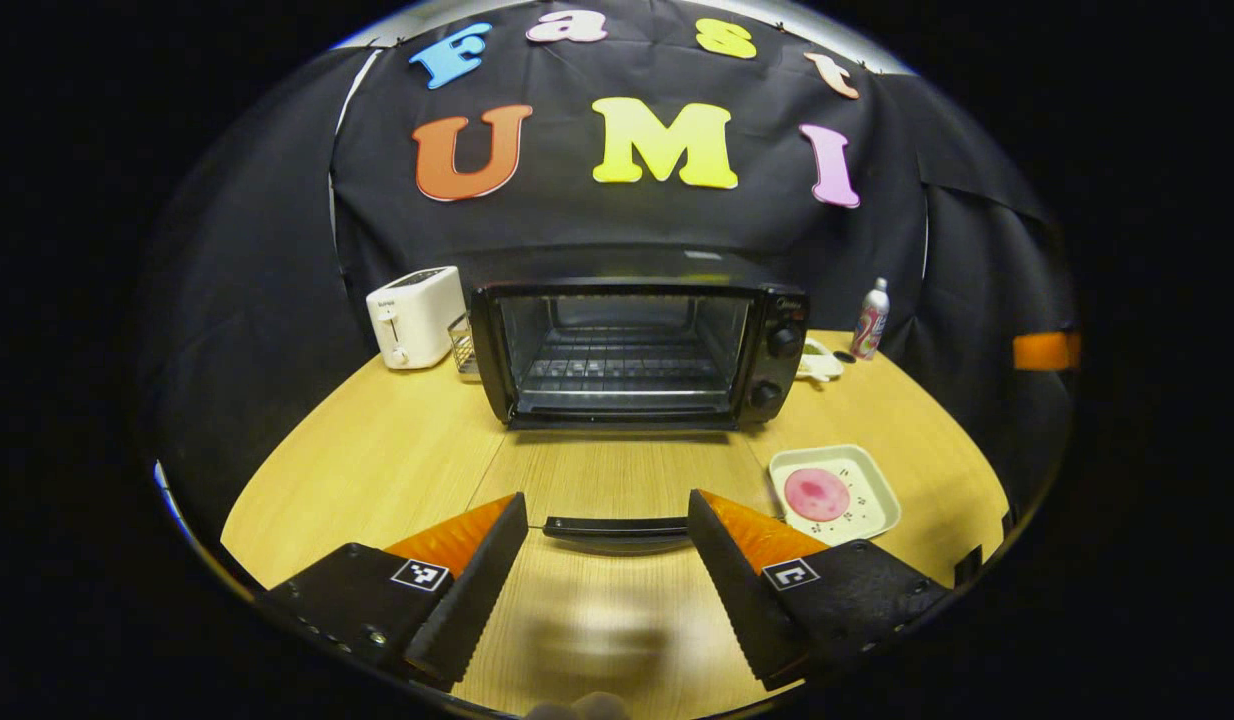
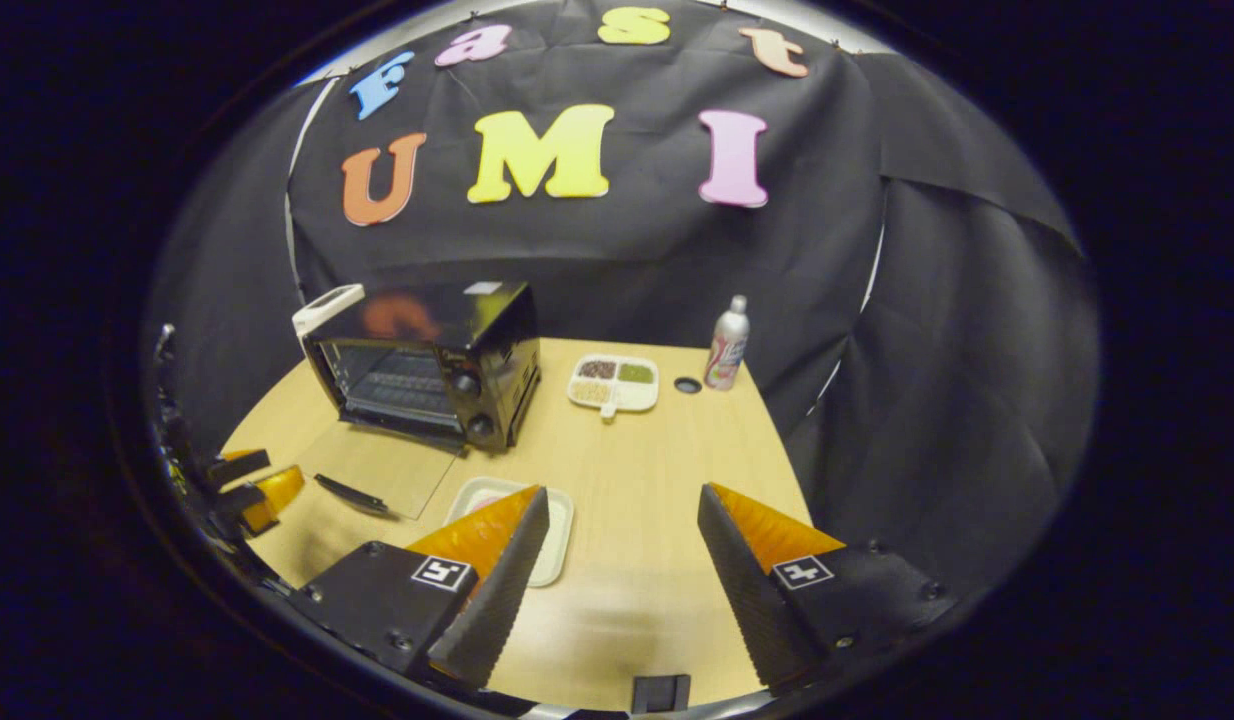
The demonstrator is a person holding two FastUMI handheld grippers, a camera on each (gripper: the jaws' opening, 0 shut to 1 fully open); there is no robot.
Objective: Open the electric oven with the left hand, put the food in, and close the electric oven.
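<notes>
The black electric oven (image 1: 637, 350) stands at the back of the wooden table (image 1: 377, 460) with its door folded down flat. The glass door (image 2: 377, 470) lies on the table, its black handle (image 1: 617, 527) nearest me. My left gripper (image 1: 609, 497) is open, its fingers on either side of the handle and apart from it. A pink round slice of food (image 1: 817, 493) lies on a white square plate (image 1: 872, 515) right of the door. My right gripper (image 2: 625, 492) is open and holds nothing; the plate (image 2: 557, 530) sits partly behind its left finger. The left gripper (image 2: 247, 490) also shows at the far left.
A white toaster (image 1: 414, 316) and a small wire rack (image 1: 462, 345) stand left of the oven. Right of it are a white compartment tray (image 2: 614, 383) with grains, a small black cap (image 2: 688, 385) and a spray can (image 2: 727, 345). Black cloth walls the table.
</notes>
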